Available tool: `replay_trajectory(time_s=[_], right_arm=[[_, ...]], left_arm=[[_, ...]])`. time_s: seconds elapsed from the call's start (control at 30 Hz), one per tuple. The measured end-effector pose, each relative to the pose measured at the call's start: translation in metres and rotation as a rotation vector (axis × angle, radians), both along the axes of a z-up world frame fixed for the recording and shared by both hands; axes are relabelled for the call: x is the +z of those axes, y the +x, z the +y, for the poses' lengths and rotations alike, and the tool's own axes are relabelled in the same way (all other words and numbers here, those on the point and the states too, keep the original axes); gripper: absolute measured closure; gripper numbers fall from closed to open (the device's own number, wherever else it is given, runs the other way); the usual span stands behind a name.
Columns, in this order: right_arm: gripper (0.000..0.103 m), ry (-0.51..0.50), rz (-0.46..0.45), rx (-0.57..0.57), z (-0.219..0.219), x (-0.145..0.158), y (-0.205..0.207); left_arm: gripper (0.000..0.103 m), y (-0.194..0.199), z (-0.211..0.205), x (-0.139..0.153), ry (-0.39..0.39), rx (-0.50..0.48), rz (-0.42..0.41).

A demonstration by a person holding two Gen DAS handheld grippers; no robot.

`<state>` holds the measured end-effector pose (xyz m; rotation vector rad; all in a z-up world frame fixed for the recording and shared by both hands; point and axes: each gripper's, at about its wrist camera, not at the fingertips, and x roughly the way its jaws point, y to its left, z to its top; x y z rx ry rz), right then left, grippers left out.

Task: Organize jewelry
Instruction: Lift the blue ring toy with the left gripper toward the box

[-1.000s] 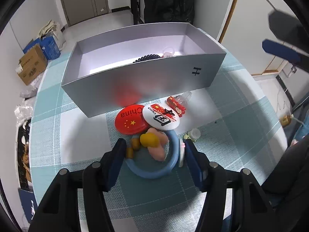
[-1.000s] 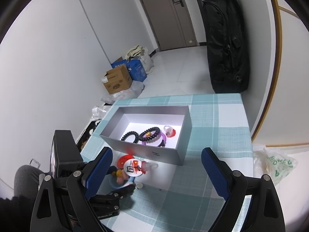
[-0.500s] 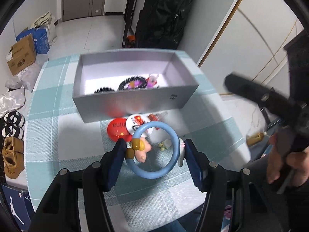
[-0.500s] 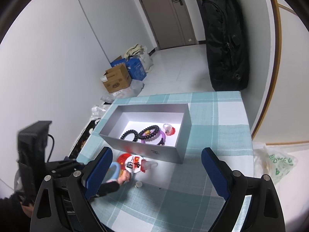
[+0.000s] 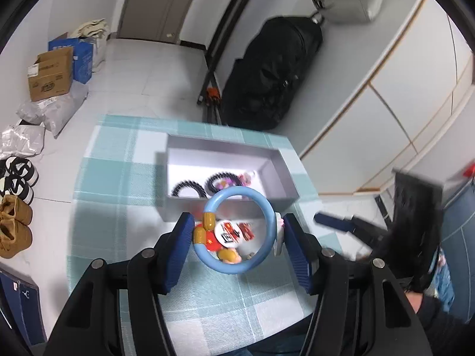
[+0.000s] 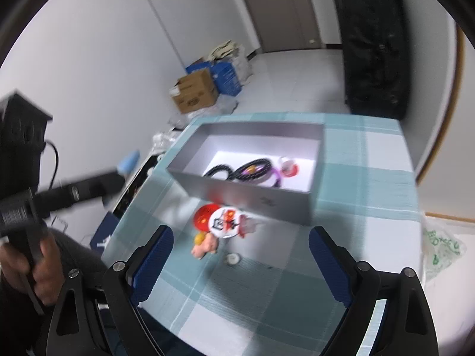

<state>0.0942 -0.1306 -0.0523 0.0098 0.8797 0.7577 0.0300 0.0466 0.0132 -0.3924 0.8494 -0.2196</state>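
My left gripper (image 5: 236, 238) is shut on a light blue bangle (image 5: 267, 207) with gold beads and holds it high above the table. Below stands an open grey box (image 5: 277, 166) holding black bead bracelets (image 5: 190, 188); the box also shows in the right wrist view (image 6: 255, 195). On the table in front of it lie a red badge (image 6: 203, 216), a white badge (image 6: 222, 224), a pink figure (image 6: 204, 246) and a small ring (image 6: 233, 258). My right gripper (image 6: 237, 264) is open and empty, above the table's front part.
The table has a teal checked cloth (image 6: 365, 178). A black bag (image 5: 267, 74), cardboard boxes (image 5: 50, 74) and shoes (image 5: 14, 222) are on the floor around it. The left gripper's handle shows in the right wrist view (image 6: 74, 192).
My left gripper has risen well above the table with the blue bangle, leaving the pink figure on the cloth. My right gripper has moved closer to the table and the box.
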Motion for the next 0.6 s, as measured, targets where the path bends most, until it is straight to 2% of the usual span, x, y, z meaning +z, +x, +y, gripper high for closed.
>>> replay_trajectory(time_s=[0.17,0.33,0.5,0.6], right_arm=[[0.016,-0.021,0.022,0.078,0.022,-0.01,-0.005],[0.026,-0.062,0.036,0.156,0.047,-0.022,-0.011],[0.028,-0.094,0.029,0.193,0.064,-0.028,-0.013],[0.034,-0.126,0.023,0.205,0.072,-0.033,-0.013]], left_arm=[[0.047,-0.001,0.014,0.004,-0.012,0.03,-0.02],[0.047,0.0,0.02,0.005,-0.004,0.031,-0.024],[0.047,-0.003,0.019,0.008,0.014,0.02,-0.027],[0.047,-0.004,0.019,0.011,0.019,0.012,-0.035]])
